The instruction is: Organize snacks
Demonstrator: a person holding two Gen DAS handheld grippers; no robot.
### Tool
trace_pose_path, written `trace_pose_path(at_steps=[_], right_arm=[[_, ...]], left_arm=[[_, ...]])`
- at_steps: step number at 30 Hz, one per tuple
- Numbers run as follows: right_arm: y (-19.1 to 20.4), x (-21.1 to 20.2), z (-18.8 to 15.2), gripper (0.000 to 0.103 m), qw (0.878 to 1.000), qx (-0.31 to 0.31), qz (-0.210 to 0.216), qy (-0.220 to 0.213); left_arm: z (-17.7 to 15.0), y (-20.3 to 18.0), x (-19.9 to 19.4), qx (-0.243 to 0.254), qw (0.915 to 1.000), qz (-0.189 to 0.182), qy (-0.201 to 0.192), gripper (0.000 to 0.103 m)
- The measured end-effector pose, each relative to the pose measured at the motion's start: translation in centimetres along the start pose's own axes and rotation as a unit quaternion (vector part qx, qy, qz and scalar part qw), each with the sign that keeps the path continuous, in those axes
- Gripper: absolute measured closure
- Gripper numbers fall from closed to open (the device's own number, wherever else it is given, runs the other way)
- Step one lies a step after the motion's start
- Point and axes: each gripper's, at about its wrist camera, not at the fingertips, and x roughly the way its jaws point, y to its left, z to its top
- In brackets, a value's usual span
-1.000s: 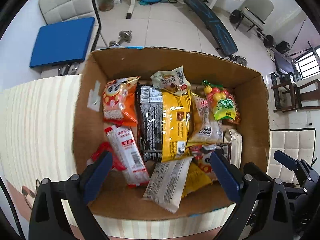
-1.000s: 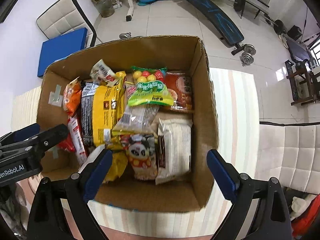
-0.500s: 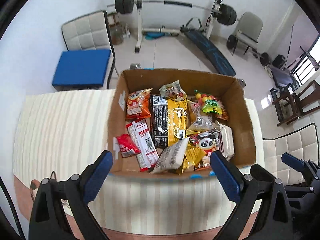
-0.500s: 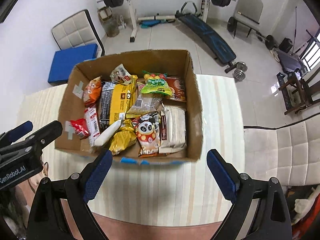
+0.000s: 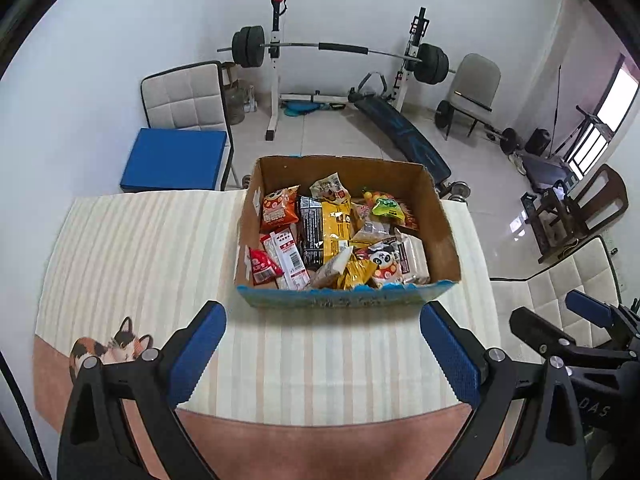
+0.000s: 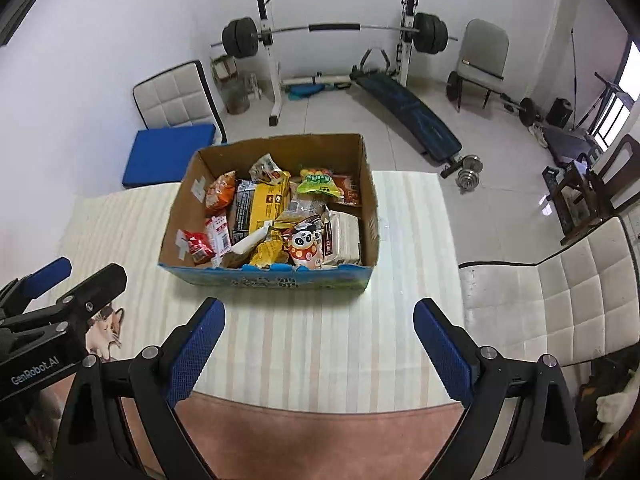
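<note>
An open cardboard box (image 5: 444, 224) (image 6: 370, 208) stands on the striped tablecloth, filled with several snack packets. Among them are a yellow-and-black pack (image 5: 334, 226) (image 6: 266, 206), a panda packet (image 5: 382, 262) (image 6: 306, 244), a green candy bag (image 5: 386, 206) (image 6: 318, 182) and an orange packet (image 5: 278, 208). My left gripper (image 5: 322, 354) is open and empty, well back from the box above the near table edge. My right gripper (image 6: 318, 350) is open and empty, likewise back from the box. Each gripper shows at the edge of the other's view.
The table (image 5: 140, 256) has a striped cloth with a cat print (image 5: 110, 350) at the near left. A white chair (image 6: 560, 300) stands to the right, a chair with a blue cushion (image 5: 174, 158) behind. A weight bench and barbell rack (image 5: 336, 48) stand on the floor beyond.
Both grippers have pulled back and up from right above the box. The box now looks small and its near wall shows. Both stayed open and empty.
</note>
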Motion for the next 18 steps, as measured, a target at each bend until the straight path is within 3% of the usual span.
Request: trace_pose_path(at_steps=[18], right_arm=[[0.2, -10.8, -6.8, 0.006, 0.999, 0.012, 0.002, -0.047]], left_arm=[[-4.3, -0.2, -8.6, 0.007, 0.9988, 0.021, -0.043, 0.003]])
